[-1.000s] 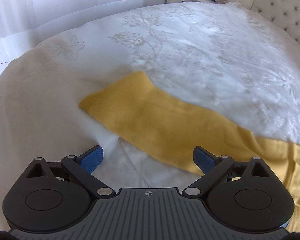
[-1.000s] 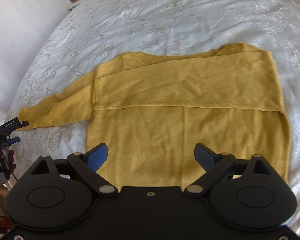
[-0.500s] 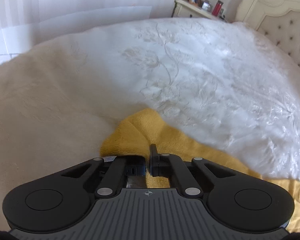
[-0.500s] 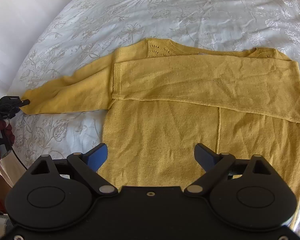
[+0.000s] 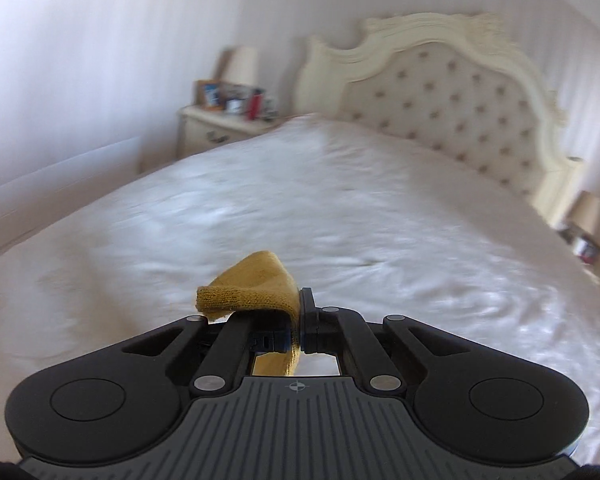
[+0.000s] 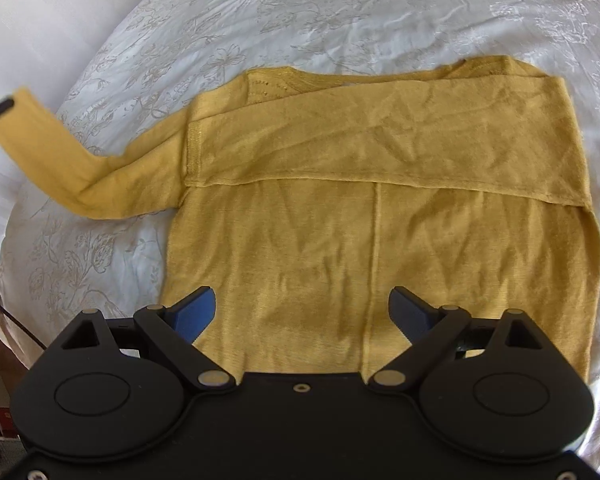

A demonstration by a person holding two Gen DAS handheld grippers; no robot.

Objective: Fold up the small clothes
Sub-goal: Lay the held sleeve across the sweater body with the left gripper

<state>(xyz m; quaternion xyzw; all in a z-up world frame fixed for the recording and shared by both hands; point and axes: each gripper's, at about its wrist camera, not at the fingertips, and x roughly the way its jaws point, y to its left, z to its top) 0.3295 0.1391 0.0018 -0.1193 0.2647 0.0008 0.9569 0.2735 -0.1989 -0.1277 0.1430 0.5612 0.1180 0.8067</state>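
Note:
A mustard-yellow knit sweater (image 6: 320,216) lies flat on the white bed, one sleeve folded across its chest. Its other sleeve (image 6: 56,160) rises off the bed at the left, held by the cuff. In the left wrist view my left gripper (image 5: 298,320) is shut on that sleeve cuff (image 5: 248,288), which drapes over the left finger above the bedspread. My right gripper (image 6: 302,312) hangs open over the sweater's lower hem, with nothing between its blue pads (image 6: 196,312).
The white embroidered bedspread (image 5: 340,208) covers the whole bed. A tufted cream headboard (image 5: 452,92) stands at the far end. A nightstand (image 5: 220,128) with frames and a lamp stands beside it. The bed's edge runs along the left in the right wrist view.
My left gripper closed on the sleeve cuff and lifted it off the bed, tilting up toward the headboard. The sleeve now rises at the left. My right gripper stayed open over the hem.

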